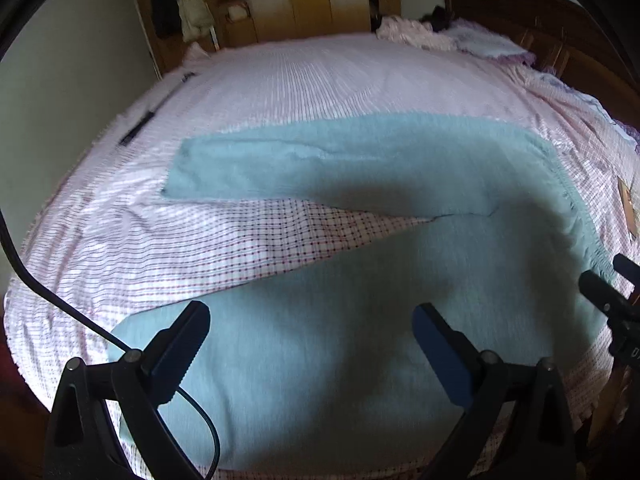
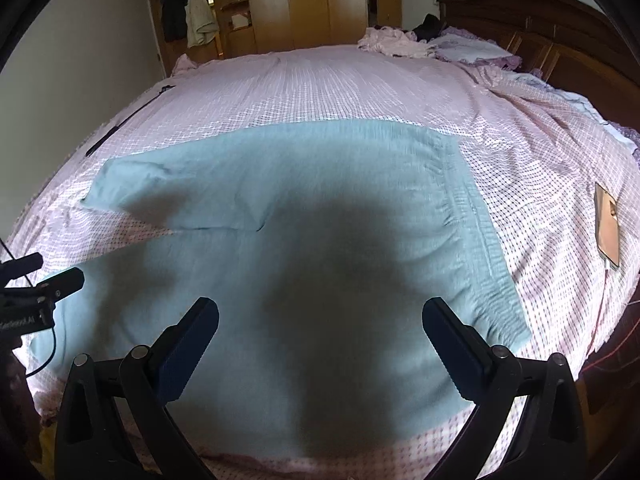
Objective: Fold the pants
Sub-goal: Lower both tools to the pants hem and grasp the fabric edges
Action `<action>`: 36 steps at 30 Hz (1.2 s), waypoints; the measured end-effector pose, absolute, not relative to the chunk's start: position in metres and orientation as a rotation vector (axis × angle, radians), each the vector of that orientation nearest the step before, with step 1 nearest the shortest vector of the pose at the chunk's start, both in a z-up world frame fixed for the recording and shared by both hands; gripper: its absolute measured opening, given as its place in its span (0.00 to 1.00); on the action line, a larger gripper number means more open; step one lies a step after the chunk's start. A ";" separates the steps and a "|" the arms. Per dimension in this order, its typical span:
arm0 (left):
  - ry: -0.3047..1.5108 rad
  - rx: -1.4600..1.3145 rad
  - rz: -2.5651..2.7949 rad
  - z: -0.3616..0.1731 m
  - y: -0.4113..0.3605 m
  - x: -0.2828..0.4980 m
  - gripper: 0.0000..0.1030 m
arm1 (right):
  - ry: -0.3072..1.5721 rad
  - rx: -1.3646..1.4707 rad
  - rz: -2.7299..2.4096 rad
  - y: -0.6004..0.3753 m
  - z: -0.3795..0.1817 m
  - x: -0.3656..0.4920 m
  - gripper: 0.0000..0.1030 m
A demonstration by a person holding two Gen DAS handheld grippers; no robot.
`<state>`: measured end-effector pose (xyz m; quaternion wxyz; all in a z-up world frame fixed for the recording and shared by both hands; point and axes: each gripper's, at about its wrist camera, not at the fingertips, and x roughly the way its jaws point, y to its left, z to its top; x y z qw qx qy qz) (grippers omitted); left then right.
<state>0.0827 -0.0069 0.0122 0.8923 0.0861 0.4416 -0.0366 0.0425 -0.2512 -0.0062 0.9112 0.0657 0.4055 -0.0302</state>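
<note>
The light blue pants (image 2: 320,208) are lying spread flat on the bed (image 2: 360,88), legs splayed apart, waistband toward the headboard (image 2: 560,24). The left gripper (image 1: 312,332) and the right gripper (image 2: 320,328) are both hovering over the near leg, fingers (image 2: 192,344) wide apart, gripping nothing.

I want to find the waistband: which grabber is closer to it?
Right. The right gripper hovers over the pants beside the waistband. The left gripper hovers over the near leg, farther toward the leg ends.
</note>
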 end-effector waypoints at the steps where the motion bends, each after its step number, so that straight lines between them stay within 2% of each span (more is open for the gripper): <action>1: 0.930 0.170 -0.078 0.011 -0.006 0.090 1.00 | 0.843 0.141 -0.062 -0.255 -0.006 0.047 0.96; 24: 1.020 0.239 -0.160 0.012 -0.040 0.242 1.00 | 0.932 0.094 -0.063 -0.317 -0.007 0.172 0.96; 36: 1.105 0.326 -0.236 -0.020 -0.058 0.348 1.00 | 0.993 0.028 -0.045 -0.331 -0.026 0.259 0.96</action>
